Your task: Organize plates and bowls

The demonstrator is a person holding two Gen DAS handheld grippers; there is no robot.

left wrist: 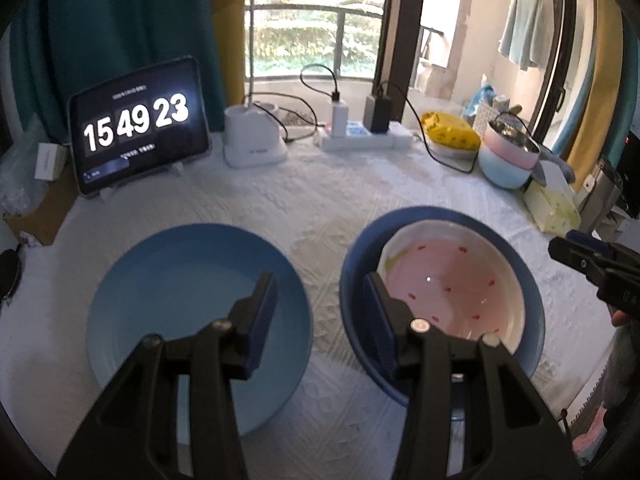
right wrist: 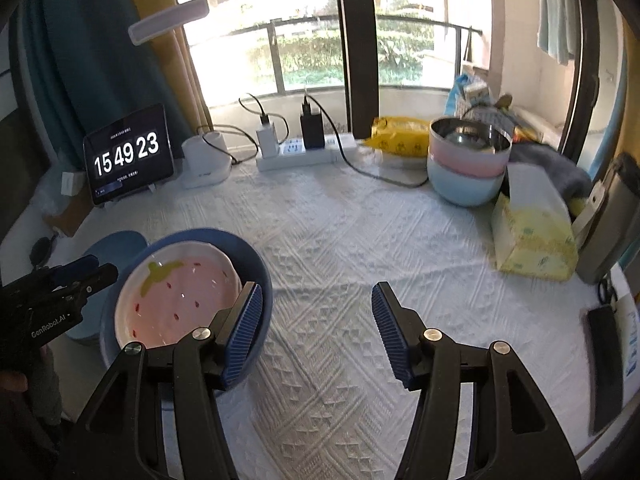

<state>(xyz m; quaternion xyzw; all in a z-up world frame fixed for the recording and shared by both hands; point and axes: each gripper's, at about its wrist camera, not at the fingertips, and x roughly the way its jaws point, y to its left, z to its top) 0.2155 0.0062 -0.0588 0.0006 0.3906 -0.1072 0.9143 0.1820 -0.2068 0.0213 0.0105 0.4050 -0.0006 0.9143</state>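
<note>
Both tools are empty right now. The left hand-held gripper (left wrist: pixel 322 312) has its jaws spread wide, hanging over the gap between the light blue plate (left wrist: pixel 192 304) and the dark blue bowl (left wrist: pixel 356 280); its right pad sits just by that bowl's near-left rim. The right hand-held gripper (right wrist: pixel 316 320) is spread too, over bare cloth, its left pad close to the dark blue bowl's right side. Inside that bowl lies the strawberry plate (left wrist: pixel 448 276) — pink centre, white rim, small red marks, a green leaf at one edge — and it sits tilted, not flat.

That tilt is my worry. Glazed ware on glazed ware is slick, and a pinch on the thin plate rim could let it skate or clack against the bowl wall. If the left pad closes on the bowl's rim alone, the loose plate inside may shift as the bowl lifts. The counter (right wrist: pixel 360 232) wears a white quilted cloth with a raised diamond pattern; it is soft, so it could bunch and drag if a dish is pushed rather than lifted.

At the far right stand the stacked bowls (right wrist: pixel 466 160) — pink over pale blue, with a shiny steel lining — rounded, and probably prone to rocking if nudged. A cable trails just beside them.
</note>
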